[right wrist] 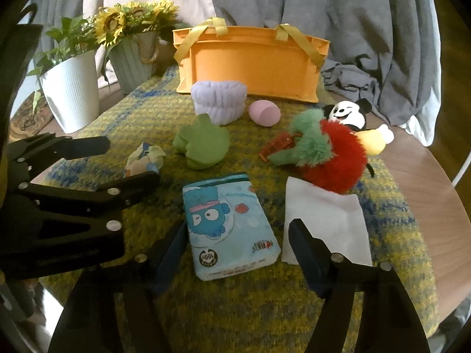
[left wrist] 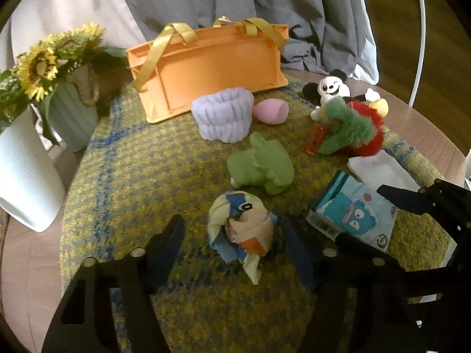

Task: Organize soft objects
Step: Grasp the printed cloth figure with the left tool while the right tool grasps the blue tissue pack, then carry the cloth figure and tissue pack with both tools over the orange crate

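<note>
While the left gripper brackets a crumpled cloth bundle on the mat, jaws wide, nothing gripped, the right gripper gapes empty around a tissue pack. Both likely light, squashy; pinch mid-body. Pack reads "100", other txt illegible. Orange basket waits behind.

My red-and-green fuzzy toy hides the mouse plush's body; the tissue pack's small print blurs unreadably.
</note>
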`<state>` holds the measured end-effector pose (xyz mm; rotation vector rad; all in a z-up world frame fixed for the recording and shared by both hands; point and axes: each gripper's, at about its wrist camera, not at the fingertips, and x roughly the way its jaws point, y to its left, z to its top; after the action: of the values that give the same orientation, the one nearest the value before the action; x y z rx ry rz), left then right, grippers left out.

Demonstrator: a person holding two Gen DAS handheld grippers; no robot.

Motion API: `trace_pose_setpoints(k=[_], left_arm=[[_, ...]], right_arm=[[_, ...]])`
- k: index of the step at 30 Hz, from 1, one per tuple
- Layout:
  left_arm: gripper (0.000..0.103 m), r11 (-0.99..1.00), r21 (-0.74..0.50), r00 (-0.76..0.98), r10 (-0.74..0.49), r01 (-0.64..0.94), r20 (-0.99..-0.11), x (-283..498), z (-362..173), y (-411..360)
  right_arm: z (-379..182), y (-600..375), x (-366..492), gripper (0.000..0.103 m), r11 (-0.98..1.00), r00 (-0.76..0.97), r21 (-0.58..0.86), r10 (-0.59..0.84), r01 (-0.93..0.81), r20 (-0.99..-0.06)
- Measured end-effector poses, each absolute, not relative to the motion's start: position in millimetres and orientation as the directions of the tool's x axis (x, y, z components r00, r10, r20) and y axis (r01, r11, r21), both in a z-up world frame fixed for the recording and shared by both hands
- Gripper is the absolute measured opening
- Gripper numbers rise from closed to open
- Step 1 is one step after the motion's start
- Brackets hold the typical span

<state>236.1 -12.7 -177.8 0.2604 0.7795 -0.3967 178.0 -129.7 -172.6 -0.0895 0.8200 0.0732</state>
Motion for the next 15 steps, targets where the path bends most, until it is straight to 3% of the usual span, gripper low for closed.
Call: trace_pose_setpoints(k=[5,15], left_arm=[[0.046,0.894,0.056,0.614,-0.258,0.444,-0.746,242.9,-183.1,-15.5],[0.043,0.899,0.046,0.616,-0.26,0.435,-0.743,239.5,-175.0,-8.4]], right_arm=[[-173.7,-129.8,182.0,0.057,0.994,0.674,-0.035,0.046,-0.106,-0.737],[-168.2,-134.7,185.2,0.056,0.997,0.665,0.021,0.063,-0.072,-0.744]])
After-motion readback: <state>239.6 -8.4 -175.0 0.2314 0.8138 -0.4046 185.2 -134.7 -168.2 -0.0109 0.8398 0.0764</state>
